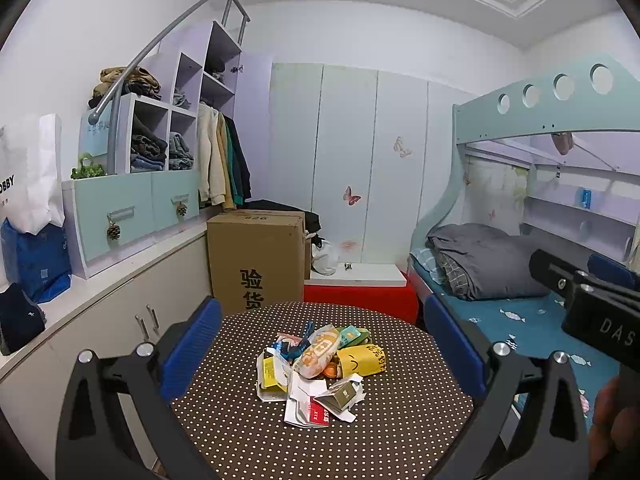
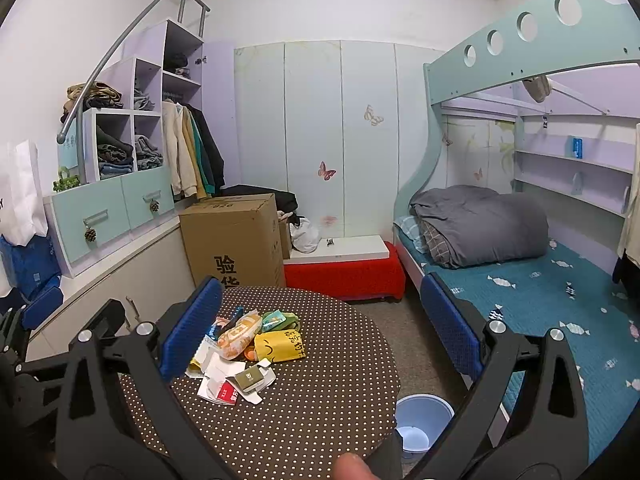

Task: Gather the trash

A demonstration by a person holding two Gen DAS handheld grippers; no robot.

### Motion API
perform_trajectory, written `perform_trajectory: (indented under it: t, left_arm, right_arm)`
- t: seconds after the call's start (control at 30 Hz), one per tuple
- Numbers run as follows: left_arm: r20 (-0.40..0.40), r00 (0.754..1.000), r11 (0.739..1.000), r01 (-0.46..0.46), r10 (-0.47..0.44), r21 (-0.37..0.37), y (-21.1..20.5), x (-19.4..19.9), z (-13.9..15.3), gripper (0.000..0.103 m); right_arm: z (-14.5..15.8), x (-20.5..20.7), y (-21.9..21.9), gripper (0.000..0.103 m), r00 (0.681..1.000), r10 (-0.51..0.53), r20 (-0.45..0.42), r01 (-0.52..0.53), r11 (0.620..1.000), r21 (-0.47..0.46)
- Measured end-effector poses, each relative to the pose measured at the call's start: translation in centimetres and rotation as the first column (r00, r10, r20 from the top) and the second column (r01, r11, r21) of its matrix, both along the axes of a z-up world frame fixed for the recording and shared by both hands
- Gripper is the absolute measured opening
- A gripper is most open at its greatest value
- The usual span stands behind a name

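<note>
both claws spread wide, nothing held — left claw [image 1: 322,344] and right claw [image 2: 320,328] hang above the dotted table [image 2: 320,420], not yet at the trash pile [image 1: 316,364]. pile sits mid-table: yellow packet [image 2: 280,346], orange snack bag [image 2: 239,335], torn paper + small boxes. blue bin [image 2: 422,420] on the floor just beside the table edge, right side. prob best to start w/ the yellow packet — top of heap, bin side. pinch one piece only, lift clear so loose scraps don't drag off.
</note>
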State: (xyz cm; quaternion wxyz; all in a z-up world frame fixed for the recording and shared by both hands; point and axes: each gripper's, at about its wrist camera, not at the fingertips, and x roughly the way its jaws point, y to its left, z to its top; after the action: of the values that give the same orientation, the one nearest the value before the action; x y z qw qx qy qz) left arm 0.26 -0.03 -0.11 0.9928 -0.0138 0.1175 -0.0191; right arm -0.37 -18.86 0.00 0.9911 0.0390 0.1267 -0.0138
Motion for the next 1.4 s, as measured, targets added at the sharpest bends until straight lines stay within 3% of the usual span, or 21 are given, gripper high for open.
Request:
perform_trajectory:
  t: [1.03, 1.27, 1.4]
  left_arm:
    - [-0.008, 1.000, 1.000, -0.012, 0.012, -0.009, 1.4, 0.7, -0.7, 0.099]
    - [-0.067, 0.997, 0.999, -0.048, 0.048, -0.006, 2.9, 2.5, -2.9, 0.099]
    - [-0.135, 0.987, 0.996, -0.090, 0.089, 0.001, 4.5, 4.4, -5.3, 0.099]
  right_arm:
    - [-0.9, 0.8, 0.3, 0.097, 1.000, 0.002, -0.020, -0.002, 1.000, -0.011]
    - [-2.3, 3.2, 1.1, 0.097, 0.996, 0.026, -0.084, -0.028, 0.999, -0.023]
    - [-5.3, 6.5, 1.7, 0.097, 0.981, 0.061, -0.186, -0.067, 0.998, -0.023]
